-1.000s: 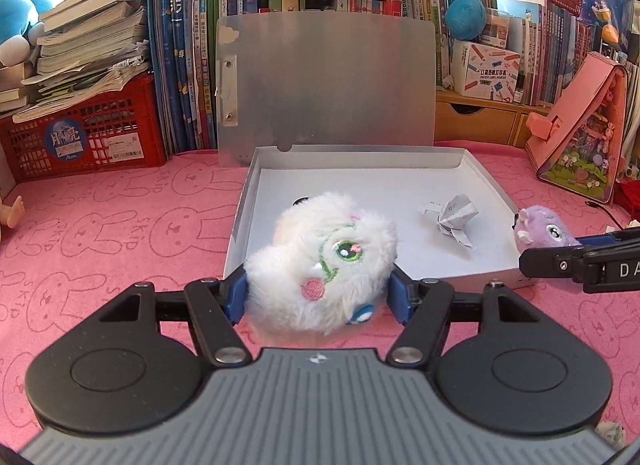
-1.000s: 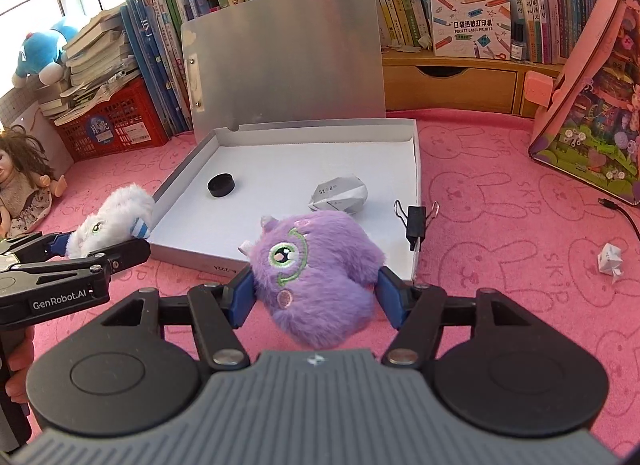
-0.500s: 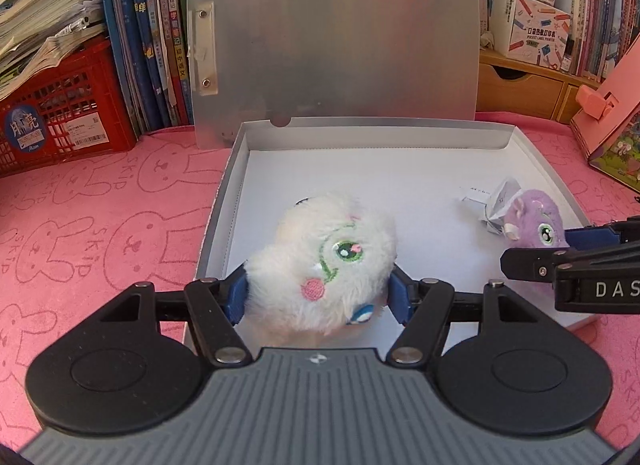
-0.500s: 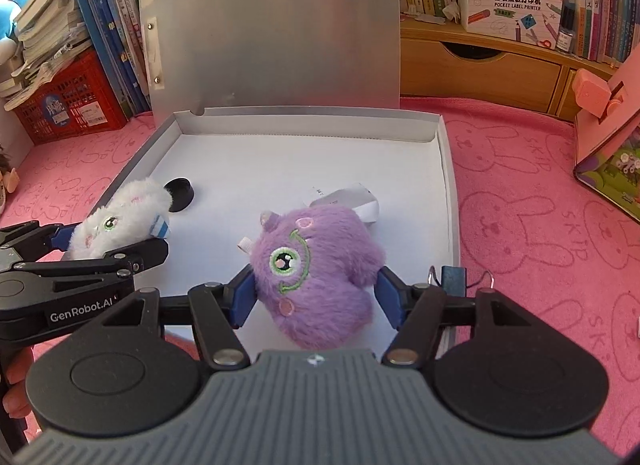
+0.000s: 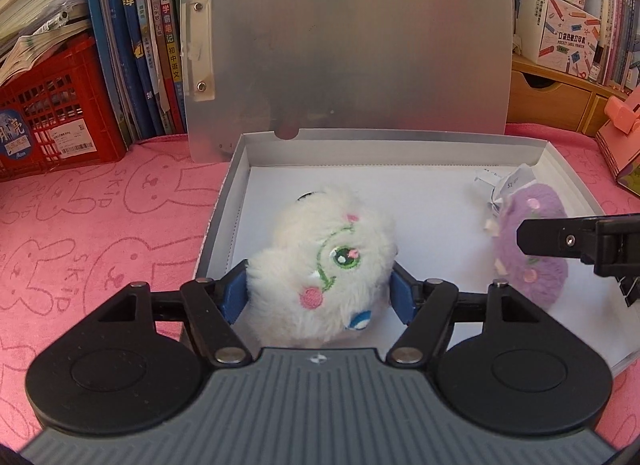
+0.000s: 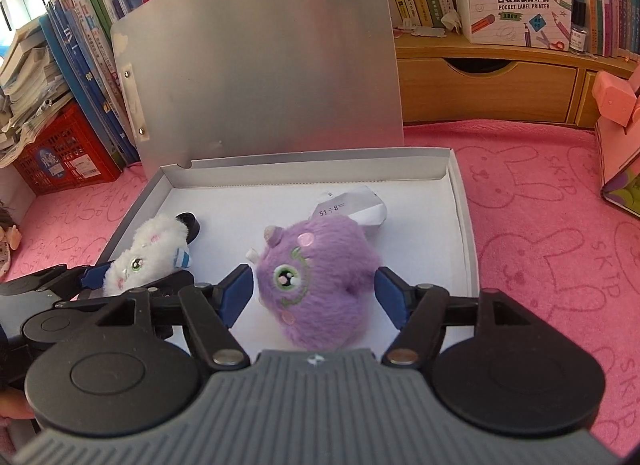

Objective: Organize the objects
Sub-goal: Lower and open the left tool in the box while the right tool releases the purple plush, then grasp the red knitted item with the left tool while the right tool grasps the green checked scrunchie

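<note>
An open white box (image 5: 440,137) (image 6: 312,155) lies on the pink cloth, its grey lid (image 5: 344,37) standing up behind. My left gripper (image 5: 319,297) is shut on a white plush toy (image 5: 324,269) over the box's left part; the toy also shows in the right wrist view (image 6: 152,253). My right gripper (image 6: 315,291) has its jaws spread around a purple plush toy (image 6: 320,277), which rests on the box floor; small gaps show beside it. The purple toy appears at the right in the left wrist view (image 5: 528,249).
A crumpled paper (image 6: 352,207) and a black cap (image 6: 191,223) lie in the box. A red crate (image 5: 52,121), books (image 5: 140,37), a wooden drawer unit (image 6: 484,89) and a pink toy house (image 6: 620,145) surround it.
Both grippers moved forward over the box carrying their toys. The right jaws have widened, and the purple toy now sits on the box floor.
</note>
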`<action>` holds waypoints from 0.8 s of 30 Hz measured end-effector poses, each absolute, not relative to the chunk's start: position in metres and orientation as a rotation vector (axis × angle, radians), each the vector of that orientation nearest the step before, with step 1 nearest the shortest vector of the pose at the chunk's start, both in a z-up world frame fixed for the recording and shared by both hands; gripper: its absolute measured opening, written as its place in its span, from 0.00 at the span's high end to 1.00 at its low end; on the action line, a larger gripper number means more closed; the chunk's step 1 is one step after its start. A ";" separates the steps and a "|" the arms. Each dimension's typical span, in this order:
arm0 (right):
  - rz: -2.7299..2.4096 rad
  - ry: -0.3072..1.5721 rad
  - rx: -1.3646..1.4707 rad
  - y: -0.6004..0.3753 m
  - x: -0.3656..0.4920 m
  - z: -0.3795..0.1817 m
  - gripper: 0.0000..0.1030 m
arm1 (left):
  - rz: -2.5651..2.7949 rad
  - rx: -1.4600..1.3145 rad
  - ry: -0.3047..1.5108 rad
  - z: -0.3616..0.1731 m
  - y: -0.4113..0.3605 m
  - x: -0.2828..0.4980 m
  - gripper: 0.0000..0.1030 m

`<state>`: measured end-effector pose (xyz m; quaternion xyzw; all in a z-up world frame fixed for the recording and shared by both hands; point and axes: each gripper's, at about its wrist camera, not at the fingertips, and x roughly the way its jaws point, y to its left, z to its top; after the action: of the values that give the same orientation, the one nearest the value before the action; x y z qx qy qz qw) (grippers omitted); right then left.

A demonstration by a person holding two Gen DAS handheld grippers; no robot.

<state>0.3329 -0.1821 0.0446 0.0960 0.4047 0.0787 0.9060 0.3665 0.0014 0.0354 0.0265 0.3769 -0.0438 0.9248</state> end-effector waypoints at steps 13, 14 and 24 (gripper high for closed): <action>0.196 0.725 0.138 -0.189 0.231 0.088 0.16 | -0.150 0.075 0.650 0.086 0.005 0.261 0.13; 0.202 0.715 0.126 -0.188 0.221 0.090 0.15 | -0.162 0.075 0.640 0.089 0.006 0.249 0.13; 0.198 0.648 0.039 -0.182 0.099 0.077 0.12 | -0.211 0.024 0.595 0.088 0.021 0.128 0.10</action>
<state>0.0992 -0.1822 0.0773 0.0191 0.3180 0.0970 0.9429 0.1280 0.0210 0.0877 0.0118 0.2925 -0.1037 0.9505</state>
